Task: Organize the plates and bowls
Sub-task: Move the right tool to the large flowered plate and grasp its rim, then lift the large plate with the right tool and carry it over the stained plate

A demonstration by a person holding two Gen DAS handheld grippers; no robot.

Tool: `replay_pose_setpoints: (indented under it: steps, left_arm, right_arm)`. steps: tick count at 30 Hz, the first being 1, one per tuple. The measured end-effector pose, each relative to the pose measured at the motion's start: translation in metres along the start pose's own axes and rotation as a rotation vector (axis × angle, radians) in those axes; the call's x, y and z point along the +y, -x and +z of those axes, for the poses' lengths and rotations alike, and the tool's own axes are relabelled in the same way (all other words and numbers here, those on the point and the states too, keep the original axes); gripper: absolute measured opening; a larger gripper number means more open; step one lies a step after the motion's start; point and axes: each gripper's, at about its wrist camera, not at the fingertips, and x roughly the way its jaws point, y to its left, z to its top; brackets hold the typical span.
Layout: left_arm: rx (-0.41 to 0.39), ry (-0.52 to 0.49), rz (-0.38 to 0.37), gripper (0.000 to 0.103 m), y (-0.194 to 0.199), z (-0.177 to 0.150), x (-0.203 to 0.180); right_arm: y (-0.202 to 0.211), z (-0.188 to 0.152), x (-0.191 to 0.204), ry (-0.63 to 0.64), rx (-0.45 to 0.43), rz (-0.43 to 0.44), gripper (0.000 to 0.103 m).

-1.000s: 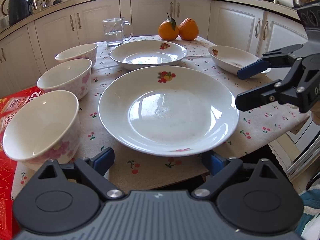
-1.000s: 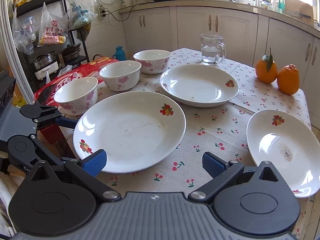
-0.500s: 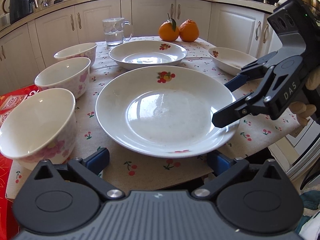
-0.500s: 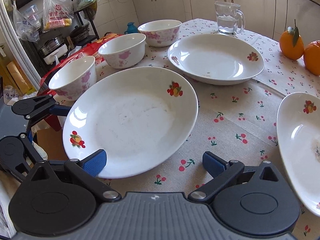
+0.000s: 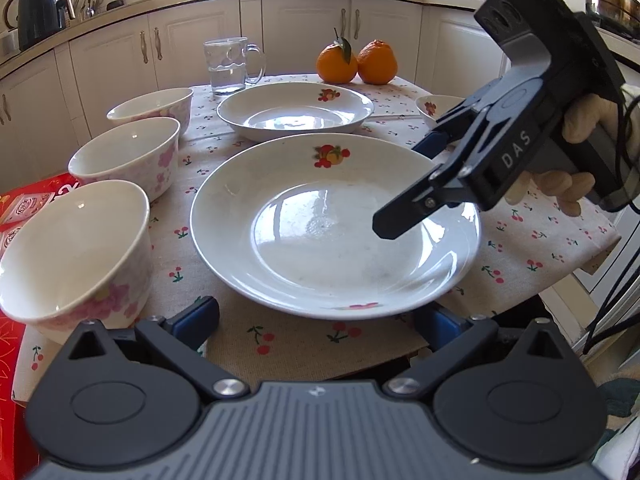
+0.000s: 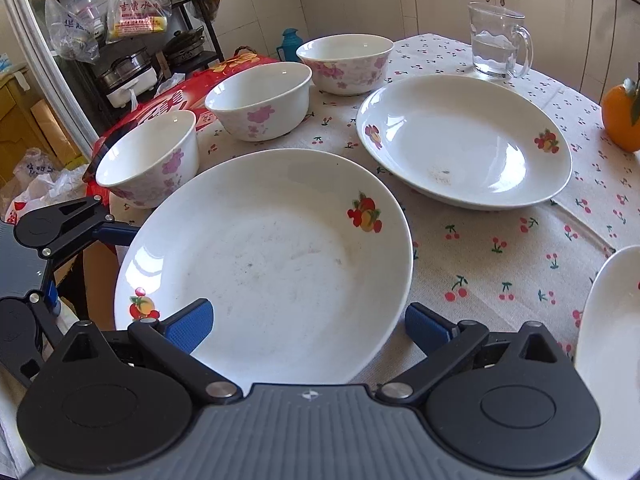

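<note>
Both grippers, left (image 5: 316,320) and right (image 6: 308,324), fingers wide, flank the large white ceramic plate (image 6: 264,256) mid-frame; it overhangs the counter (image 6: 500,240), so a nudge could tip it

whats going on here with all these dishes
A person holds a gripper in each hand over a table set with three plates and three flowered bowls. Both the left gripper and the right gripper are open and hold nothing. Both face the big plate nearest the table edge, the right one hanging over its rim. Nothing is stacked yet.
</note>
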Motion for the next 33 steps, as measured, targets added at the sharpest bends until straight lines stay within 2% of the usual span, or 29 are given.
replay_pose_setpoints:
  steps: [3, 14, 24, 33]
  left_arm:
    - [-0.006, -0.028, -0.002, 0.102, 0.001, 0.001, -0.002]
    - [-0.01, -0.023, -0.047, 0.095, 0.001, 0.001, 0.004]
    - [-0.017, -0.034, -0.065, 0.094, -0.001, 0.001, 0.006]
    - [-0.021, -0.043, -0.074, 0.091, -0.001, 0.002, 0.005]
  right_arm:
    - [-0.005, 0.007, -0.002, 0.013, 0.014, 0.007, 0.103]
    - [-0.018, 0.039, -0.021, -0.003, 0.055, 0.065, 0.103]
    - [-0.029, 0.06, -0.026, 0.052, 0.133, 0.106, 0.084]
    - [-0.033, 0.067, -0.027, 0.05, 0.149, 0.153, 0.083]
